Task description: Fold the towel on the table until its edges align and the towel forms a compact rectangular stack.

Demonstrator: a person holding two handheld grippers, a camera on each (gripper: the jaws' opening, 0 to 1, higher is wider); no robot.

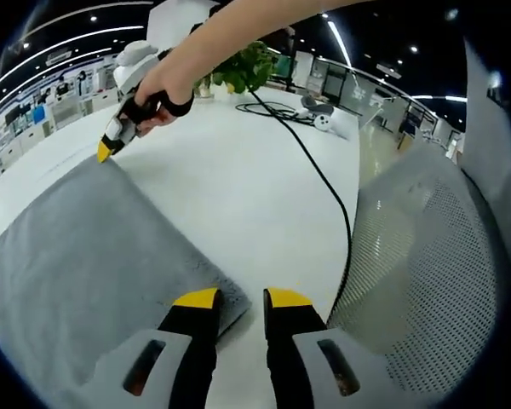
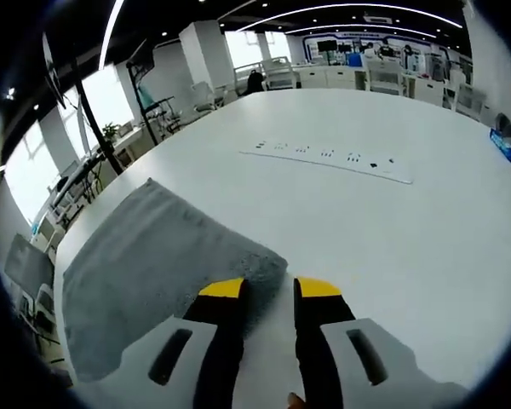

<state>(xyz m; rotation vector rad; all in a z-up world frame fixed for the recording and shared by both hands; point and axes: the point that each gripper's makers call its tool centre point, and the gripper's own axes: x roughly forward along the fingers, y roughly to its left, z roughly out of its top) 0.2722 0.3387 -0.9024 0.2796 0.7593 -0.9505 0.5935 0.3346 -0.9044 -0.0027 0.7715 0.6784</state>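
Note:
A grey towel lies flat on the white table. My left gripper is open at the towel's near corner, its left yellow tip over the hem and its right tip over bare table. At the towel's far corner a hand holds my right gripper, its yellow tip touching the cloth. In the right gripper view the towel spreads to the left, and my right gripper stands open with a towel corner just ahead of its left jaw. Nothing is pinched between either pair of jaws.
A black cable runs across the table toward a white device beside a potted plant. A mesh chair back stands close on the right. A white power strip lies farther out on the table.

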